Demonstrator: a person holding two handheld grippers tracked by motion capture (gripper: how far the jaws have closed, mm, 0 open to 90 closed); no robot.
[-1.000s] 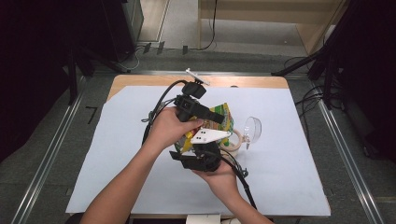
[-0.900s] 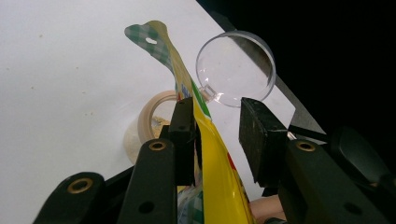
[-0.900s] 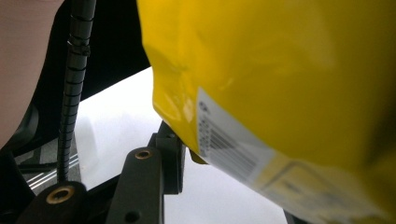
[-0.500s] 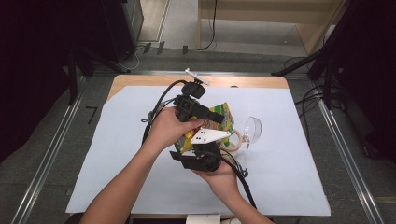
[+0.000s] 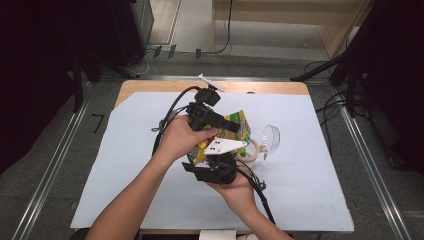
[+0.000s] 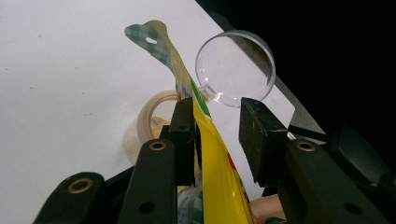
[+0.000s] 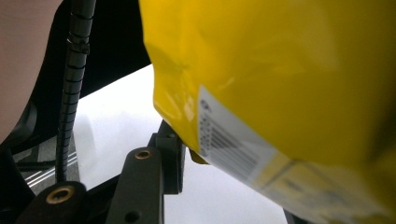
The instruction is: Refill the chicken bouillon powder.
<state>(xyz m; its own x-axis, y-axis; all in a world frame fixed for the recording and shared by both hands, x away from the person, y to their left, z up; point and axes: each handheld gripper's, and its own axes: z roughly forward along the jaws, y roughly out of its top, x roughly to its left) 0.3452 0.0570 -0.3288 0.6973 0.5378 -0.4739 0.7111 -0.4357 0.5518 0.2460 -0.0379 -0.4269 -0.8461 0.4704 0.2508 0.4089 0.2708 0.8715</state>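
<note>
The right tongs (image 5: pixel 216 161), nearest to the person, have the lower part of the yellow snack bag (image 7: pixel 280 84) against one pad; whether they pinch it, I cannot tell. A barcode label is on the bag, but its print is too blurred to read. The left tongs (image 6: pixel 217 133) stand half spread, the bag's thin upper edge touching one pad only. The bag is lifted above the white surface (image 5: pixel 125 165), its long axis going from one pair of tongs to the other. Beyond lie a small beige bowl (image 6: pixel 147 116) and a clear round lid (image 6: pixel 236 67).
</note>
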